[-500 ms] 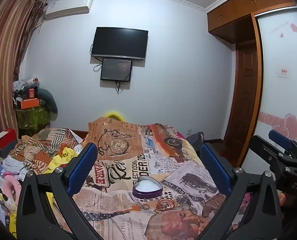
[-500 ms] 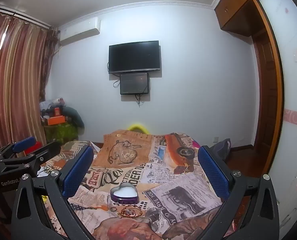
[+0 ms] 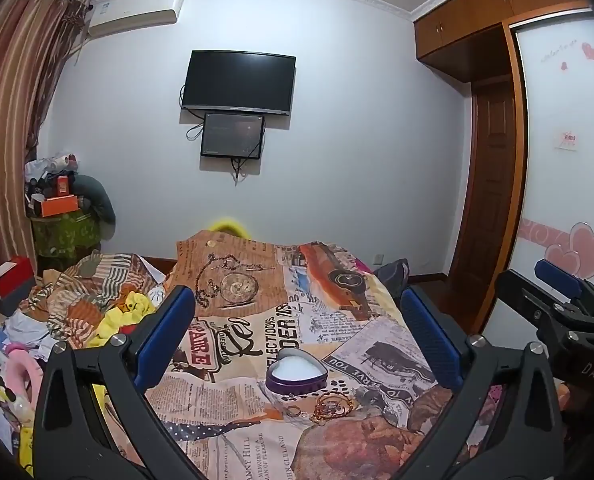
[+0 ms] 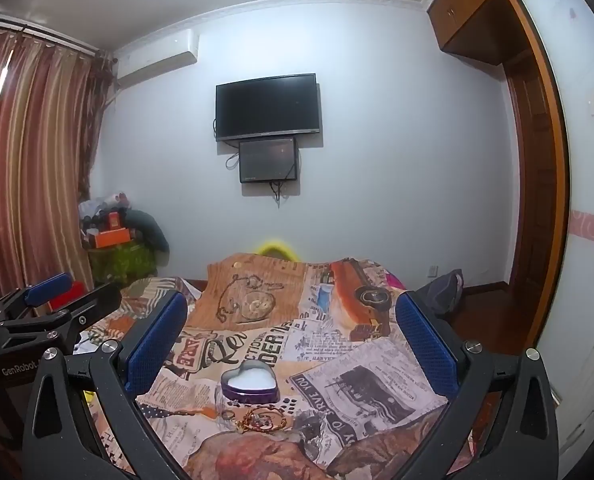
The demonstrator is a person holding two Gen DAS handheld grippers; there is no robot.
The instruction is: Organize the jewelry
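**Both grippers wide, nothing held**

Left wrist: left gripper (image 3: 297, 328) spread fully, empty. Heart-shaped tin (image 3: 296, 372) sits on the bedspread (image 3: 237, 400); jewelry pile (image 3: 331, 404) just beside it at 5 o'clock.

Right wrist: right gripper (image 4: 291, 330) equally wide, empty. Tin at centre, pile touching its 6 o'clock edge.

Risk: tangled chains may lift together; soft cloth may bunch under the pads.

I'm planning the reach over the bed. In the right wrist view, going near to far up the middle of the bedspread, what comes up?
Tangle of gold jewelry → purple heart-shaped tin with white lining → printed pocket-watch picture on the bedspread → yellow rounded object behind the bed.
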